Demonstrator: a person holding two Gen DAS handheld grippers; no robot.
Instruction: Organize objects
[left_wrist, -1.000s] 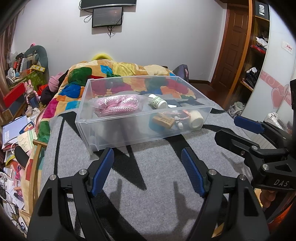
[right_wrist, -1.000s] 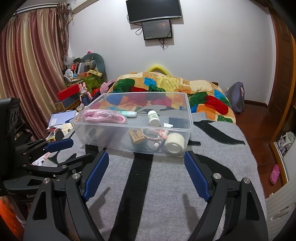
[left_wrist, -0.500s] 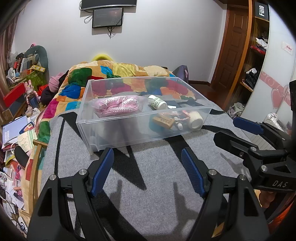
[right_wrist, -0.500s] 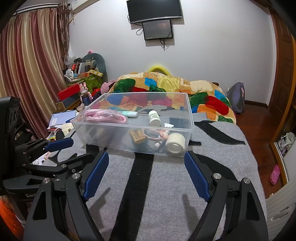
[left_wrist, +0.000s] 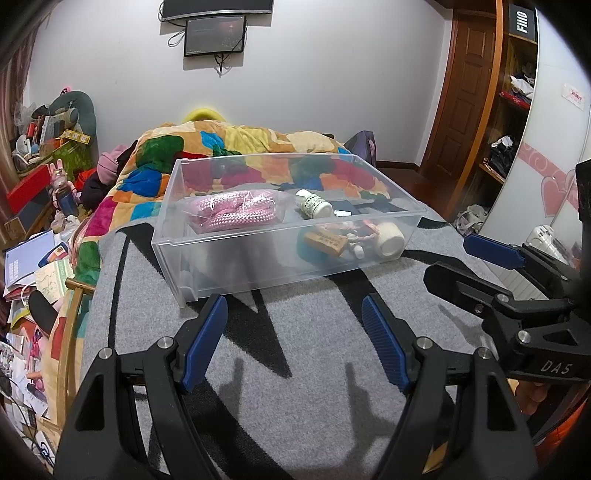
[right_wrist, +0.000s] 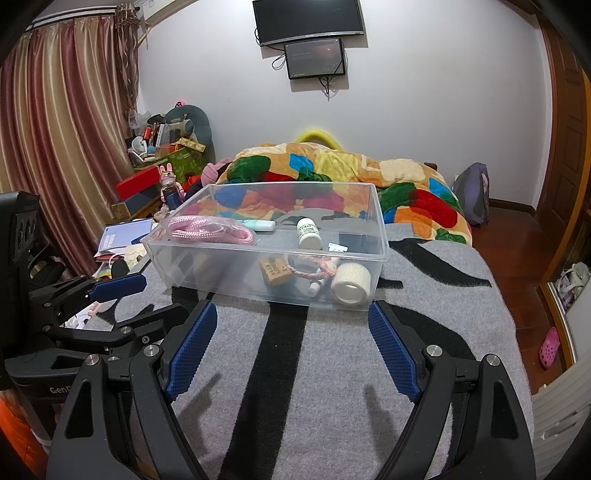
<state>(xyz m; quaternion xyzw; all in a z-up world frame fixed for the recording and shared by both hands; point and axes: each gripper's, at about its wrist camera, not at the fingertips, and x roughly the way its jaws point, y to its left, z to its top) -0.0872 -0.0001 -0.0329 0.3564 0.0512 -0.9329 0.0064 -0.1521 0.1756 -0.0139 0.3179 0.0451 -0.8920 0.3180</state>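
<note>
A grey blanket (left_wrist: 303, 354) with black stripes covers the near end of a bed; beyond it lies a patchwork quilt (right_wrist: 369, 173) in orange, green, blue and red; a white wall behind carries two dark screens (right_wrist: 314, 37), one above the other; striped curtains (right_wrist: 62, 140) hang on the left in the right wrist view, and a wooden door (left_wrist: 458, 96) and open shelves (left_wrist: 513, 92) stand on the right in the left wrist view; piled boxes, toys and papers crowd the floor beside the bed.

A clear plastic bin (left_wrist: 258, 251) rests on the blanket, just ahead of both claws; inside it lie a bagged pink rope (left_wrist: 234, 214) at the left, a small white bottle (right_wrist: 309, 233) on its side near the middle, a pale green tube (right_wrist: 258, 225) toward the back, a wooden tag (right_wrist: 275, 271), a braided cord (right_wrist: 314, 269) and a roll of white tape (right_wrist: 351, 282) at the front right corner.

The left claw (left_wrist: 293, 328) hovers low over the blanket, pointing at the bin's near wall, its blue-padded fingers spread wide and holding nothing; the right claw (right_wrist: 291, 339) sits beside it, likewise spread and empty, aimed at the bin's front; each claw shows at the edge of the other's view, close but apart.
</note>
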